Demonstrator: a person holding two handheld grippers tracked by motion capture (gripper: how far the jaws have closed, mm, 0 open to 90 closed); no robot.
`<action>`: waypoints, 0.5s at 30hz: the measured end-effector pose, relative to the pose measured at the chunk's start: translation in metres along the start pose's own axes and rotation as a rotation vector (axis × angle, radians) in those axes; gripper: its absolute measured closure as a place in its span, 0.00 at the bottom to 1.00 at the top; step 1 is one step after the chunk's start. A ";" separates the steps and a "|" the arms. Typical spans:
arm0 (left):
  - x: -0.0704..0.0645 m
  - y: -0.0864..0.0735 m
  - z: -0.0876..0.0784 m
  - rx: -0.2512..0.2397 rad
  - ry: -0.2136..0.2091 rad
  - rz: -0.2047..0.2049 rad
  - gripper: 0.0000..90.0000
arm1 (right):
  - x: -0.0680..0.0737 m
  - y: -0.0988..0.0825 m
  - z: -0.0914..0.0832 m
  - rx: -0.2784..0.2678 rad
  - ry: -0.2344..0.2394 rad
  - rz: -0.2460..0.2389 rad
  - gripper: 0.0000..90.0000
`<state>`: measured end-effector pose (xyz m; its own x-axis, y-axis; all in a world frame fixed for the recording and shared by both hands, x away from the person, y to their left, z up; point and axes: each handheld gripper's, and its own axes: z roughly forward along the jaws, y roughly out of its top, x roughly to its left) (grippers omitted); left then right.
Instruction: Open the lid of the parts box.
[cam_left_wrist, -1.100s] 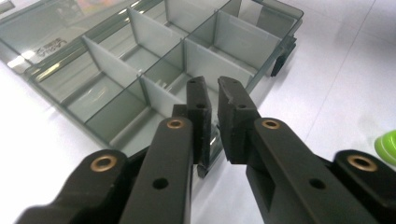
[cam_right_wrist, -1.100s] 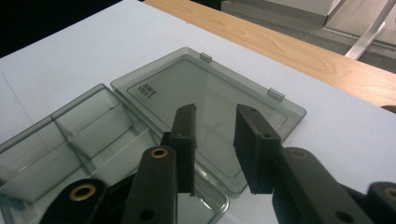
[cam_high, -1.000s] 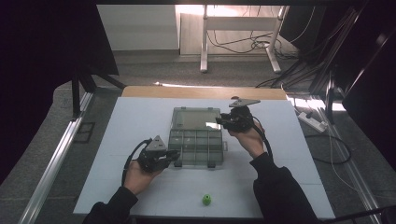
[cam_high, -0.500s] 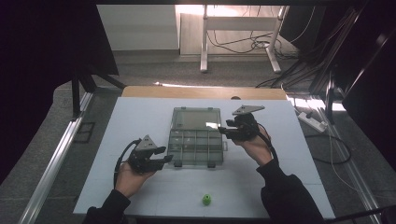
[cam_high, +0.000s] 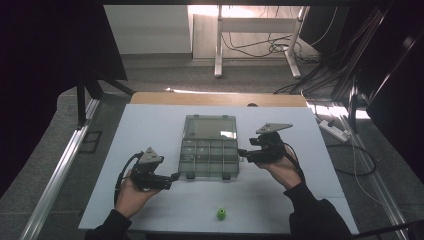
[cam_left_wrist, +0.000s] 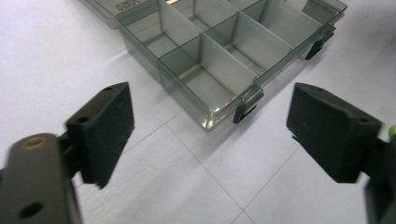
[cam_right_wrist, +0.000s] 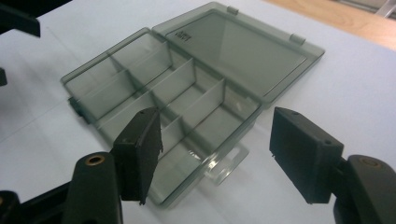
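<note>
A clear grey compartment box (cam_high: 209, 159) lies open on the white table (cam_high: 150, 130), its lid (cam_high: 210, 127) flat behind it and its cells empty. My left gripper (cam_high: 175, 176) hovers just off the box's front left corner. In the left gripper view that corner and its black latch (cam_left_wrist: 245, 112) show ahead of my left gripper (cam_left_wrist: 212, 121). My right gripper (cam_high: 241, 154) sits beside the box's right edge, and the right gripper view looks over the box (cam_right_wrist: 154, 93) and lid (cam_right_wrist: 238, 51) past my right gripper (cam_right_wrist: 219, 149). Both pairs of jaws have just been opening and press on nothing.
A small green object (cam_high: 221, 214) lies near the table's front edge, between my forearms. A wooden strip (cam_high: 215, 99) runs along the far edge. Cables and a power strip (cam_high: 336, 131) lie on the floor to the right.
Both grippers have drawn away from the box with their jaws spreading. The left backed off to the left. The right moved from the lid's edge toward the near right side.
</note>
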<state>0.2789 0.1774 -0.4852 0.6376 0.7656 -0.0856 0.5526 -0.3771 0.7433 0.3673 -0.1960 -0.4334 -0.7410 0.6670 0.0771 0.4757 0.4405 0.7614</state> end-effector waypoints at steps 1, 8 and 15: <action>0.000 -0.001 -0.002 -0.004 0.006 -0.004 0.13 | 0.000 -0.002 -0.002 0.004 0.007 0.002 0.38; 0.000 -0.010 -0.012 -0.018 0.009 -0.024 0.07 | 0.006 -0.016 -0.012 0.008 0.019 -0.005 0.31; 0.002 -0.020 -0.023 -0.033 -0.004 -0.052 0.04 | 0.010 -0.034 -0.022 0.011 0.027 -0.022 0.20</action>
<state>0.2570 0.1987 -0.4847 0.6103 0.7819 -0.1273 0.5673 -0.3192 0.7592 0.3330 -0.2176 -0.4447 -0.7640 0.6406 0.0775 0.4640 0.4620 0.7558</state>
